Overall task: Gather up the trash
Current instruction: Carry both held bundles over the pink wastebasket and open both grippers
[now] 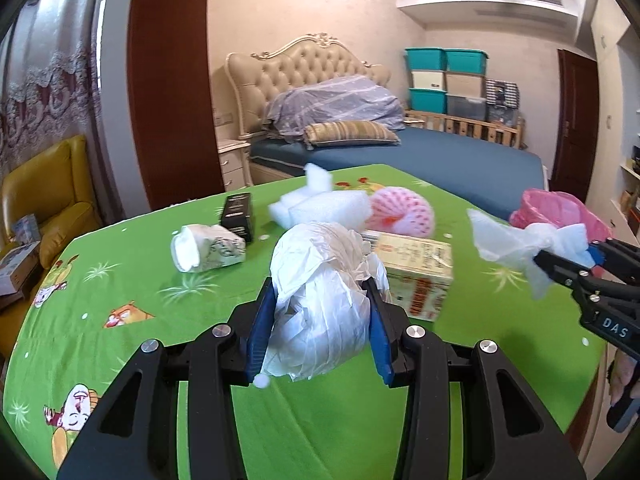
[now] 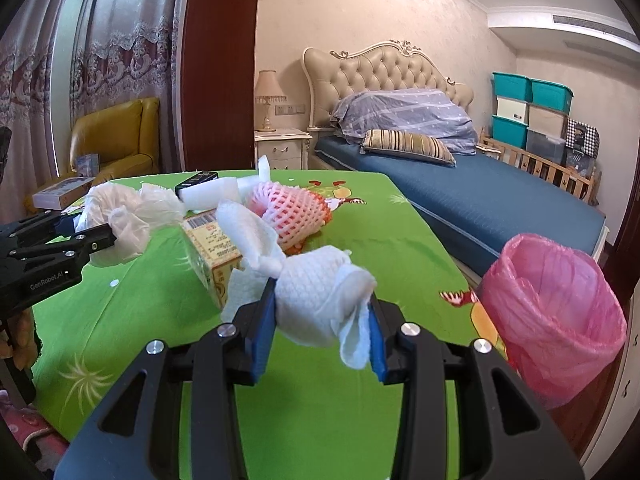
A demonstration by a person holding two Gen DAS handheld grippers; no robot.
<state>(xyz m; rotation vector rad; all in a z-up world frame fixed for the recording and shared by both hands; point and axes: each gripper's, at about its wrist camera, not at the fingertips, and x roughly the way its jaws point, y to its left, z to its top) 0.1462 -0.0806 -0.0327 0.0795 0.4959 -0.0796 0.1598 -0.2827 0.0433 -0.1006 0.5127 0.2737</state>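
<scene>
White crumpled plastic (image 1: 320, 304) is pinched in my left gripper (image 1: 320, 320), paper towel wad (image 2: 320, 300) in my right gripper (image 2: 320, 320). I carry both toward the pink-lined bin (image 2: 556, 320) off the tabletop's right edge, probably releasing only above its mouth.

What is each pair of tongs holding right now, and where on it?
Left tongs clamp a crumpled white plastic bag across its middle; right tongs clamp a wadded paper towel across its middle.

Bare cloth (image 2: 360, 400) before pink bin (image 2: 560, 320); carton (image 2: 212, 248) crowds left.
</scene>
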